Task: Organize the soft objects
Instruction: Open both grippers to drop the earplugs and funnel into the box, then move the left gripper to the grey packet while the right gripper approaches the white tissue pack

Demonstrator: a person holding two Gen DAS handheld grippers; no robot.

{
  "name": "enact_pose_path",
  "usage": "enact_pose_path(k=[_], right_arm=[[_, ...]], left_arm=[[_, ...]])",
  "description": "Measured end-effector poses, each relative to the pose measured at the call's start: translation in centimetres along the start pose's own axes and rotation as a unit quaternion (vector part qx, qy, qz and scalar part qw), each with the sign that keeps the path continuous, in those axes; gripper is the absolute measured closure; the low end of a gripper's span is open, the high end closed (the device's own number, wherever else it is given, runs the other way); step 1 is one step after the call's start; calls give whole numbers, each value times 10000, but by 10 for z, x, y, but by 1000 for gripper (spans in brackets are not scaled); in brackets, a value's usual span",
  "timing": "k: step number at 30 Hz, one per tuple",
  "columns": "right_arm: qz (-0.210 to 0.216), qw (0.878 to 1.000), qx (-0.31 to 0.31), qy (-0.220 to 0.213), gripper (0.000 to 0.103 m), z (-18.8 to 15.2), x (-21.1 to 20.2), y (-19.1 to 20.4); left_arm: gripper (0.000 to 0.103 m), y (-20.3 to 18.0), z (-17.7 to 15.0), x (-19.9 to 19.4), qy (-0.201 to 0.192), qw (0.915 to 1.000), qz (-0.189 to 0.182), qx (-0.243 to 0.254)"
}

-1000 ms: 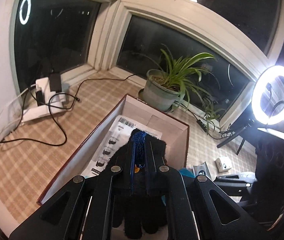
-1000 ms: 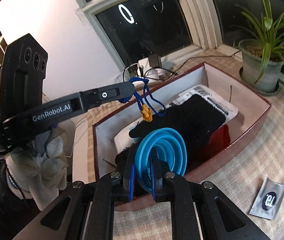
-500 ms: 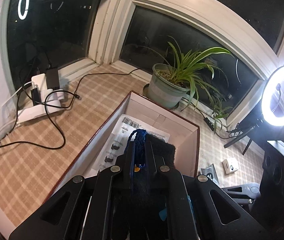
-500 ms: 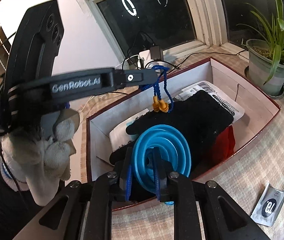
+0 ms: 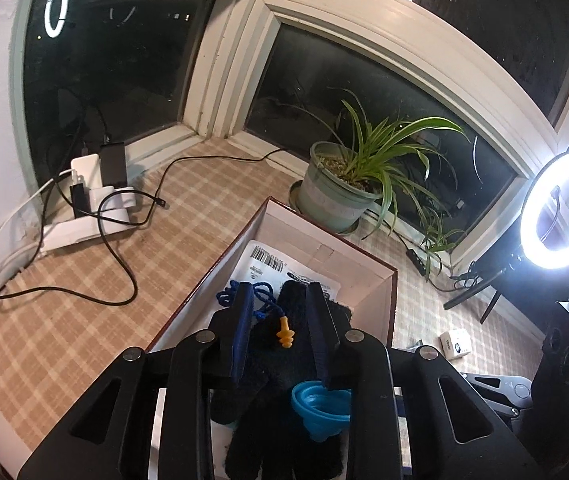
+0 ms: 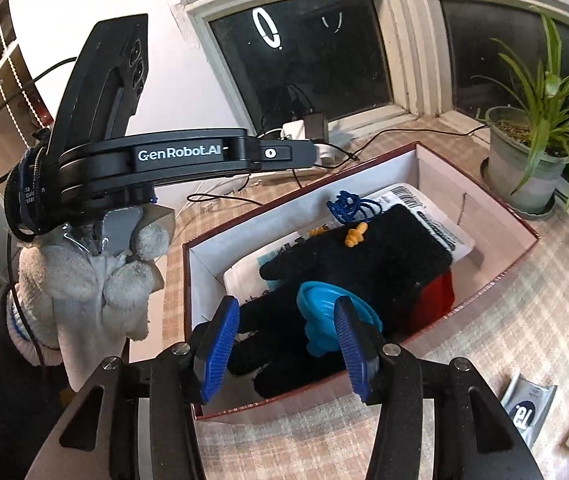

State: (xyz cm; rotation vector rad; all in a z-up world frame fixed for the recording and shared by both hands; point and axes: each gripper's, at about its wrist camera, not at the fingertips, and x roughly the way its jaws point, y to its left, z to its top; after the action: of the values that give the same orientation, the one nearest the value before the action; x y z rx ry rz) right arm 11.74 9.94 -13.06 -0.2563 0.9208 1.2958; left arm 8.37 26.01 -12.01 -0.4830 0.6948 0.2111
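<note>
Both grippers spread, gripping nothing; left gripper (image 5: 276, 334) and right gripper (image 6: 284, 354) over box (image 6: 496, 280) (red-walled); inside, black glove (image 6: 384, 256) bears blue funnel (image 6: 324, 320), orange earplugs (image 6: 354, 236).

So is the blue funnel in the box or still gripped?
In the box: the blue funnel lies on the black glove; the right gripper stands open around it.

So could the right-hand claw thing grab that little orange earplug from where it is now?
Probably yes. The right gripper is open, and the orange earplug lies exposed on the black glove. The blue funnel sits between them, so it should reach over that.
</note>
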Motion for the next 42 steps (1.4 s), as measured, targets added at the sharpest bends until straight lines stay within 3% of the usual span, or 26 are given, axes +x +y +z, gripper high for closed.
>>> enact_pose_path(k=[3,9,14,16,19,29,37,42], right_arm=[[10,9999,89,-75,57,-8,-13,-5],[-284,9987,318,-284,52,-32,-48,-28],[-636,9950,628,-454,51,-55,-81,-56],[-747,9927,798,-516,49,-64,-93,-68],[-897,9889,1021,-606,42,-83,-114,-84],[-1695,9735,1458,-486,42,-132,-165,-150],[-2037,9709,1254,-119,42,-130,-161,-207],[-2010,9739,1054,29,42,-124,-141,-234]], left_arm=[[78,-1,-2,-5,-24,10000,2,-43],[65,-15,-12,-21,-118,9997,-189,-50],[63,-41,-26,-29,-188,9988,-413,164],[57,-53,-33,-33,-204,9983,-485,253],[55,-72,-44,-37,-220,9969,-643,403],[55,-129,-91,-33,243,9887,-1188,880],[55,-156,-125,-10,711,9846,-1299,932],[55,-168,-127,5,749,9857,-1189,934]])
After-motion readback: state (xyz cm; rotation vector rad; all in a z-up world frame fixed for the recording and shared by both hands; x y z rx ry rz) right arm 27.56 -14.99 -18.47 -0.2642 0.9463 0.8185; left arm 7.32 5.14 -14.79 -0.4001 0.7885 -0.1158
